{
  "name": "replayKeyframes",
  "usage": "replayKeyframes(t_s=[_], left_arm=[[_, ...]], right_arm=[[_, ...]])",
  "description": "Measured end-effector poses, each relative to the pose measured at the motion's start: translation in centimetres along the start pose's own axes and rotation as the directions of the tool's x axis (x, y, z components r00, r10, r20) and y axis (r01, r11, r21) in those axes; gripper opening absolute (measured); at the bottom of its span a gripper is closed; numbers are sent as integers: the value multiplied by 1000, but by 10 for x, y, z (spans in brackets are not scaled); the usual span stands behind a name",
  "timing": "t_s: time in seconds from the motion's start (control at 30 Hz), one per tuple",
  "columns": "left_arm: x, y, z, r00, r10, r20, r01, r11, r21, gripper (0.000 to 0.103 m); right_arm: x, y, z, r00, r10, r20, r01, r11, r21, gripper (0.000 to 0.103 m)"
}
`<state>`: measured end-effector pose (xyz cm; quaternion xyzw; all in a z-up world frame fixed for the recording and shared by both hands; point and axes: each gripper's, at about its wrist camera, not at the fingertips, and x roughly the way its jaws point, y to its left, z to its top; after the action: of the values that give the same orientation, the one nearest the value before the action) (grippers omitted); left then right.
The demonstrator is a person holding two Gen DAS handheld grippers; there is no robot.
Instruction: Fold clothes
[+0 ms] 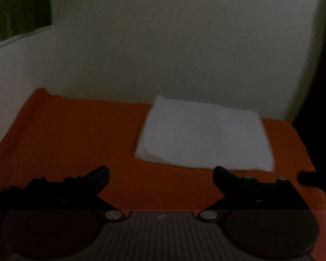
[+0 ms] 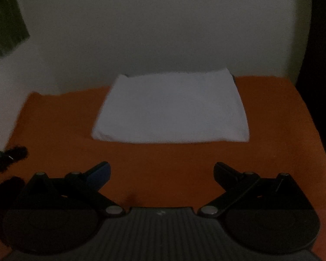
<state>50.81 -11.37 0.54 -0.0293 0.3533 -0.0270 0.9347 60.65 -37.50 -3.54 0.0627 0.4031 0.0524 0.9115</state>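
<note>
lying flat as a neat rectangle on the orange tabletop (image 2: 271, 130), the white garment (image 2: 169, 108) looks fully folded; both grippers' jaws stand open and empty.

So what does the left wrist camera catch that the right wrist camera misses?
Only the left wrist view shows the left hand-held gripper, open and empty, and a dark object poking in at its right edge. Only the right wrist view shows the right hand-held gripper, also open and empty, and a dark fuzzy shape at its left edge. Both show the folded white cloth on the orange table, by a pale wall.
</note>
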Motion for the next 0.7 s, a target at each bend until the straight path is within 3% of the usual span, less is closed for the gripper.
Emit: replayKeyframes(t_s=[0.2,0.27,0.43,0.5,0.63,0.7], left_arm=[[-80,-27,-16,997,-57,-52,61,995,85,103],[-120,-25,-29,996,-88,-21,89,994,59,103],[-164,-13,-40,991,-124,55,120,991,63,103],[-170,-15,-36,996,-73,52,70,996,64,103],[-159,-19,-38,993,-107,47,102,990,94,103],[-139,-25,-53,994,-86,73,73,984,162,103]], right_arm=[[-89,15,-24,999,18,46,-21,998,61,103],[-131,21,-39,995,19,97,-25,998,61,103],[-210,35,-65,977,-37,210,36,999,8,103],[-222,42,-68,976,-52,212,57,998,-16,103],[-215,49,-75,979,-47,200,58,997,-49,103],[-201,48,-83,981,-41,190,51,998,-48,103]])
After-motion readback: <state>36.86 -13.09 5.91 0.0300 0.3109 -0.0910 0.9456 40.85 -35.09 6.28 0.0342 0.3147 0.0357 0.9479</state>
